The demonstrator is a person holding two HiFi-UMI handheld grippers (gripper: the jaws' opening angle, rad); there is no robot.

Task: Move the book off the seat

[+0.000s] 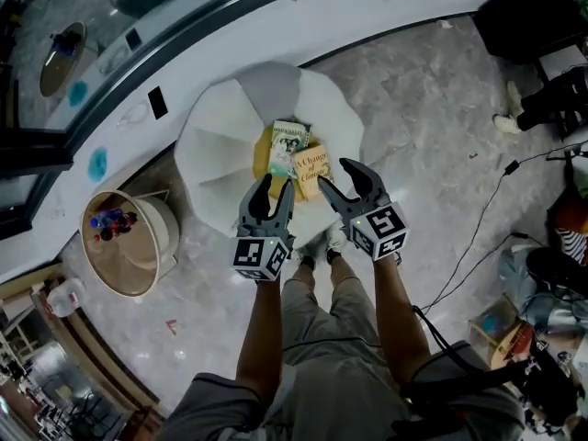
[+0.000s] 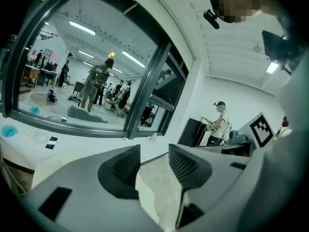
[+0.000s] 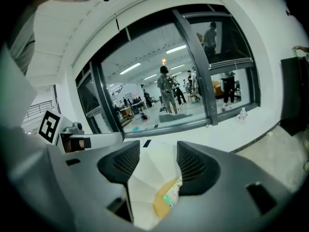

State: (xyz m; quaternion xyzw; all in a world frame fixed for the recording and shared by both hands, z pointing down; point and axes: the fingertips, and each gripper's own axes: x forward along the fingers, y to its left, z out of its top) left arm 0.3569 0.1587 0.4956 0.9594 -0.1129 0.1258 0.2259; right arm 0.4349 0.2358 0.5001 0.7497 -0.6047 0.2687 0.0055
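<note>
- Around the rig: a round tan basket (image 1: 147, 246) with small red and blue things inside stands on the floor well to the left of the left claw (image 1: 276, 185).
- A long white sill (image 1: 276, 21) under a glass wall runs beyond the seat, past both claws. A black card (image 1: 157, 103) lies on it.
- Black cables (image 1: 478, 232) trail over the floor to the right of the right claw (image 1: 334, 175). A black cabinet (image 1: 533, 7) stands far off on that side.
- Through the glass, both gripper views show people standing in a lit room.
- Nothing lies between either claw and the seat (image 1: 216, 145); I see only bare white seat surface ahead of the tips.
- Materials: the seat is white and matte, built of flat angular facets like a cut stone, and roughly round in outline. The floor (image 1: 413, 127) is grey and mottled like marble. The claw fingers are dark with ribbed inner pads (image 3: 193, 166).
- Left claw: spread, pinching nothing. Its own view shows only a white seat facet and floor in the gap.
- Right claw: spread, pinching nothing. Its own view shows the yellow book (image 3: 161, 202) low in the gap, ahead of the pads and apart from them.
- The yellow book (image 1: 315, 171) lies flat in the hollow of the seat, with a pale green book (image 1: 289, 147) partly over it.
- Both books sit just beyond the tips, between the two claws and nearer the right one. From the head view I cannot tell whether the right tips touch the yellow cover.
</note>
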